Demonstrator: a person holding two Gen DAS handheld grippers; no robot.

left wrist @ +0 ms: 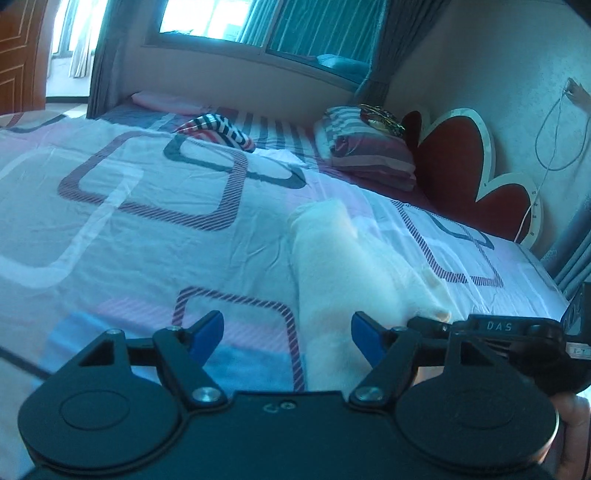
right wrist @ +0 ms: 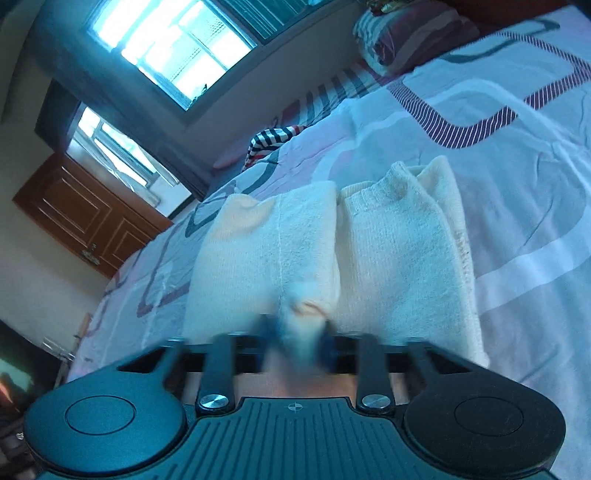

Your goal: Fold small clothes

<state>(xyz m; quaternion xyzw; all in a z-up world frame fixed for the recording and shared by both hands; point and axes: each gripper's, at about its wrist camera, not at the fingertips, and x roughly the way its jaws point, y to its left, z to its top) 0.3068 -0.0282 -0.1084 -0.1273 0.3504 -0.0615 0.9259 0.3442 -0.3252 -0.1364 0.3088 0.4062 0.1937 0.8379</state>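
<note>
A small cream knitted garment (left wrist: 332,266) lies folded lengthwise on the patterned bedsheet (left wrist: 129,221). My left gripper (left wrist: 288,338) is open and empty, its blue fingertips (left wrist: 208,332) spread just above the sheet, the right one beside the garment's near end. In the right wrist view the same cream garment (right wrist: 332,240) fills the middle, in two side-by-side folds. My right gripper (right wrist: 295,332) is blurred and closed onto a bunched bit of the garment's near edge. The right gripper's body also shows in the left wrist view (left wrist: 517,332), at the right edge.
A striped dark garment (left wrist: 221,131) lies further up the bed. A folded striped quilt (left wrist: 365,147) sits by the red heart-shaped headboard (left wrist: 461,162). A window (left wrist: 258,22) and a wooden door (right wrist: 88,214) lie beyond. A white cable (left wrist: 554,147) hangs on the wall.
</note>
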